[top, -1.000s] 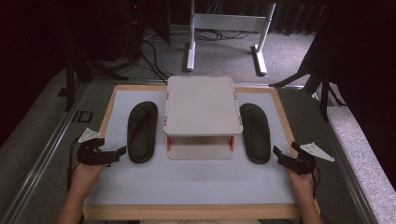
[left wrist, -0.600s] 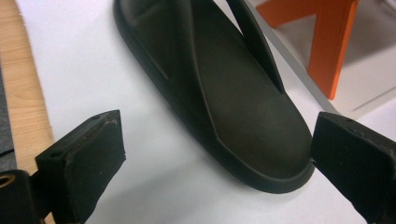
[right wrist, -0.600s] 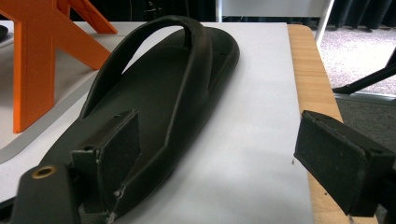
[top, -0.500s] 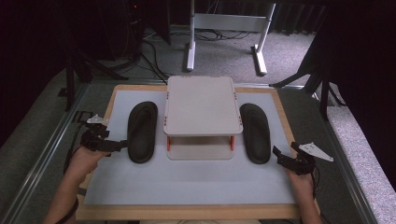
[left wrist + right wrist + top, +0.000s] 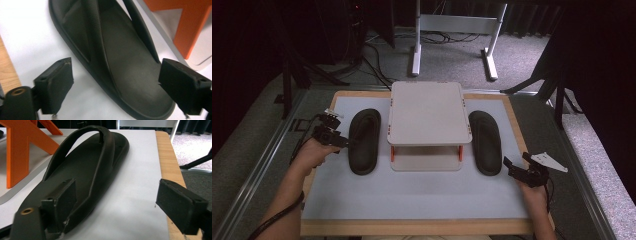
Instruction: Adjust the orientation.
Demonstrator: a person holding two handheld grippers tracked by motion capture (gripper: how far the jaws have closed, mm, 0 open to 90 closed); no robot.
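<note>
Sandals not yet lifted from the counter.
Left tool, jaws just narrowing, is spread around one heel, ungripped; right tool is held spread.

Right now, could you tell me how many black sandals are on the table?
2. One sandal lies left of the small shelf, beside the left gripper; the other sandal lies right of it, near the right gripper.

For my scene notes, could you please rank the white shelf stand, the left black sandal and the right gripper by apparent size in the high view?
1. White shelf stand, clearly largest.
2. Left black sandal.
3. Right gripper, smallest, though it lies nearer the camera than the other two.
</note>
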